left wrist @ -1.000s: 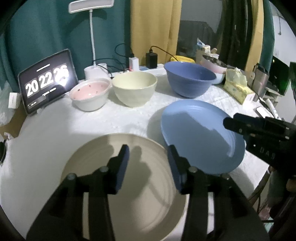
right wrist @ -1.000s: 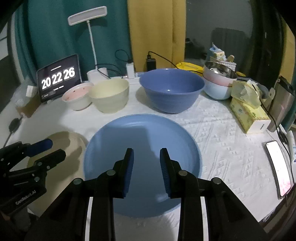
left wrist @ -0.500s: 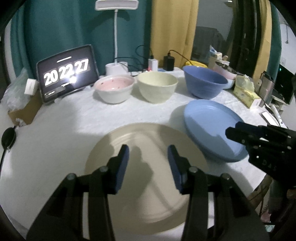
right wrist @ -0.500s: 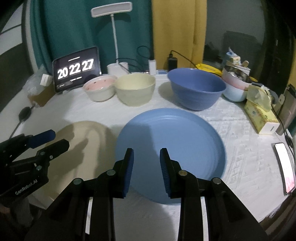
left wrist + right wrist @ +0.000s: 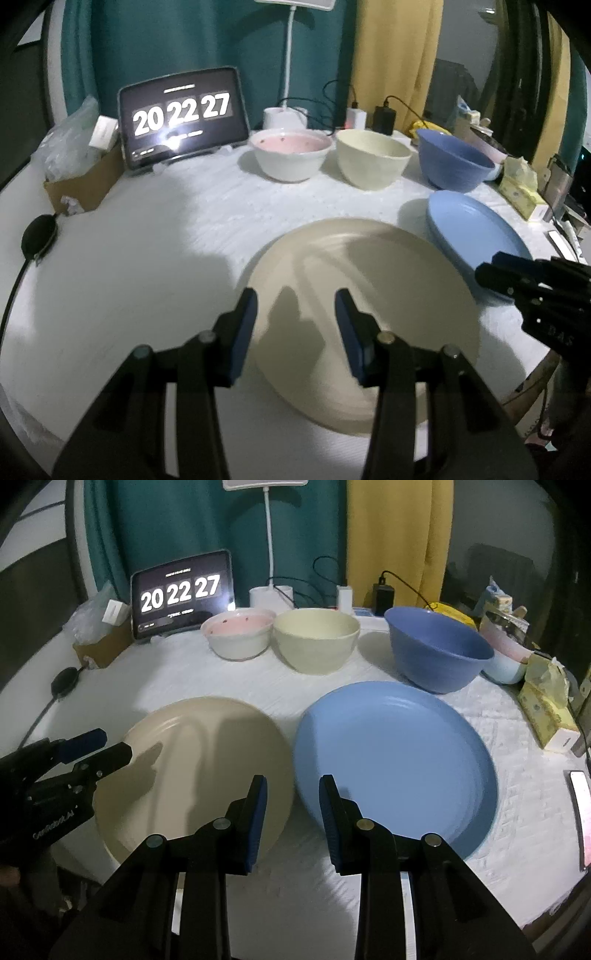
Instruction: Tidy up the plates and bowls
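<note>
Beige plate (image 5: 365, 314) sits flat on the worktop (image 5: 147, 258) right under and just ahead of the left gripper (image 5: 295, 325), jaws spread wide with nothing between them, hovering above the plate's near half. Just to that gripper's right, the blue plate (image 5: 395, 760) lies flat too, its rim almost touching the beige one, and the right gripper (image 5: 291, 805) hangs above the gap between the two plates, jaws parted and empty as well. Beyond both grippers, a row of three bowls: pink-lined bowl (image 5: 238, 635), cream bowl (image 5: 316, 638), and the big blue bowl (image 5: 437, 650), each upright, close together but not nested. Nothing stacked yet by the look of it, so the sorting is at an early point. Here's the risk: these plates lie flush on a soft white cloth, so getting a finger under a rim could snag or drag the fabric and pull the neighbouring plate along. A pinch on a thin rim may slip, letting the plate tip. And the two grippers are near each other, so reaching for adjacent rims could make them collide.
</note>
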`<state>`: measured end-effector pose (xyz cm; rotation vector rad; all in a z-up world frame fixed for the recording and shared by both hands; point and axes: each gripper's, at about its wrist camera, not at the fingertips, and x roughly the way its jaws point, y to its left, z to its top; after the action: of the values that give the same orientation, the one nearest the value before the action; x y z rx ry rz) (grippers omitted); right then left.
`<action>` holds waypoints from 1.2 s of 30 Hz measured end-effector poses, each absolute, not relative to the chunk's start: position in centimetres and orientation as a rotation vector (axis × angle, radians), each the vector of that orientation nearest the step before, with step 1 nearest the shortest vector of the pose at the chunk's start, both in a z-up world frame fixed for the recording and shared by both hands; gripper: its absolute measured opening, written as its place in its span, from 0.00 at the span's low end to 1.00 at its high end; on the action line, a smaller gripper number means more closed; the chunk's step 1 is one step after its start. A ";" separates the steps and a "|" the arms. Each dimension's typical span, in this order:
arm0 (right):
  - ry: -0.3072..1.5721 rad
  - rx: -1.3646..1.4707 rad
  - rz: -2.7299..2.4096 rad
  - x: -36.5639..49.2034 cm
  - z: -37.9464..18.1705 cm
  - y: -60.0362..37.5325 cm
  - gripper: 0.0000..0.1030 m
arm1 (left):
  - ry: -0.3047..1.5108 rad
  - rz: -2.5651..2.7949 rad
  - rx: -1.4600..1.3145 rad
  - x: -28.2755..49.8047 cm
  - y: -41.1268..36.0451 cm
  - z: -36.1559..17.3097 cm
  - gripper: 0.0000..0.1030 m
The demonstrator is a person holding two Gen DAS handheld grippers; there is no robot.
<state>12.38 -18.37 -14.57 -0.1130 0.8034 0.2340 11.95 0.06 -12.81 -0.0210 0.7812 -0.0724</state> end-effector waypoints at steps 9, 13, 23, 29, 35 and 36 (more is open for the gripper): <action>0.854 -0.117 0.264 12.1 -16.1 -17.1 0.30 | 0.807 -0.042 -0.036 11.9 1.6 -14.3 0.44; 0.876 -0.116 0.262 12.1 -16.8 -17.1 0.30 | 0.818 -0.034 -0.033 11.9 1.8 -14.8 0.44; 0.918 -0.101 0.258 12.9 -18.4 -17.3 0.30 | 0.857 -0.044 -0.014 12.6 1.6 -16.3 0.44; 0.918 -0.122 0.262 13.2 -19.0 -16.6 0.27 | 0.858 -0.061 -0.013 12.7 1.9 -16.9 0.43; 0.909 -0.134 0.283 13.4 -18.9 -15.9 0.25 | 0.852 -0.066 -0.009 12.6 1.9 -16.8 0.43; 0.908 -0.138 0.285 13.4 -18.8 -15.8 0.25 | 0.850 -0.066 -0.010 12.6 2.0 -16.8 0.42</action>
<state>13.41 -15.78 -18.84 -0.1381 0.9077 0.2852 12.59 2.05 -16.78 -0.0096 0.8503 -0.0658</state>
